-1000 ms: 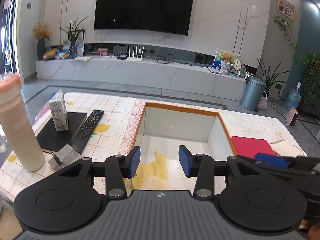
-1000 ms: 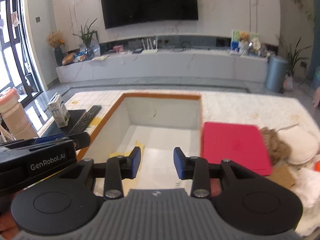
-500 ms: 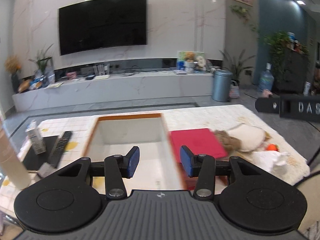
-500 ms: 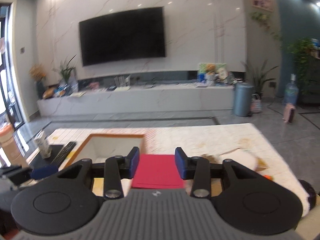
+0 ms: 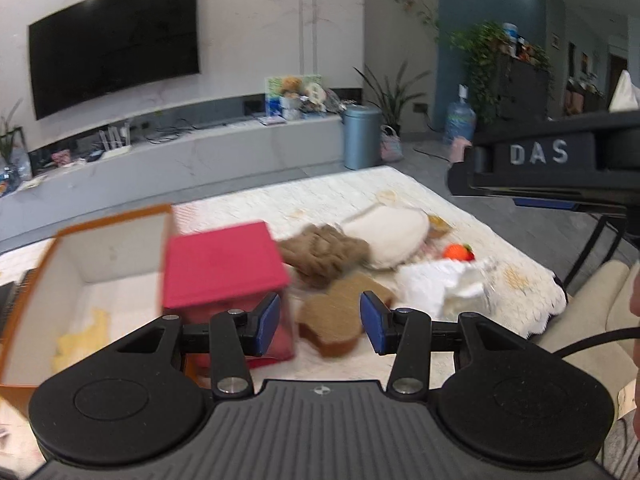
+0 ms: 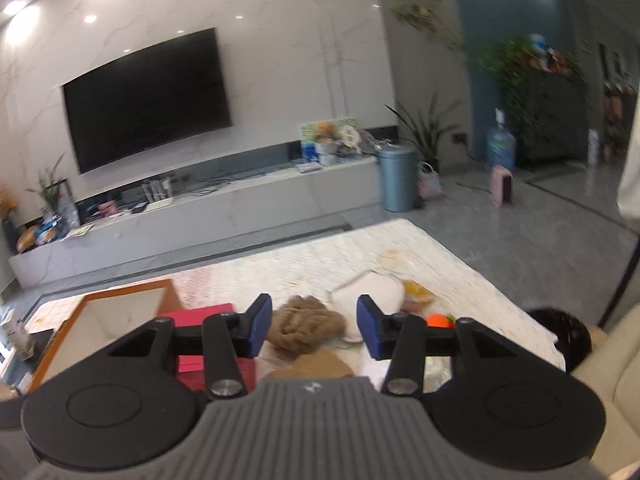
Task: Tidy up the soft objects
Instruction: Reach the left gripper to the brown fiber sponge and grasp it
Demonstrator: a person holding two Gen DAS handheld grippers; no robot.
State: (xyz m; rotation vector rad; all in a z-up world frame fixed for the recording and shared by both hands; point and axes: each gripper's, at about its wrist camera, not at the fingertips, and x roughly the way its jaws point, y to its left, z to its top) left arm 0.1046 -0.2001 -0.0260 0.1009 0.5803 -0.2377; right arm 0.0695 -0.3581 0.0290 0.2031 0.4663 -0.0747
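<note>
Brown felt, a flat soft piece (image 5: 334,322), lies just ahead of my left claw (image 5: 320,322), framed between its spread, empty jaws. My right claw (image 6: 314,330), jaws just widened and empty, hangs higher; beyond it sit the tan plush (image 6: 306,328) and white pouch (image 6: 370,300). Left looks nearer.

Black claw (image 5: 320,322), blue pads (image 5: 269,322), silver screws (image 5: 231,385)

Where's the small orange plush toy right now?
In the left wrist view the small orange plush toy lies on the cream tablecloth, right of the white oval cushion and behind the crumpled white cloth.
</note>
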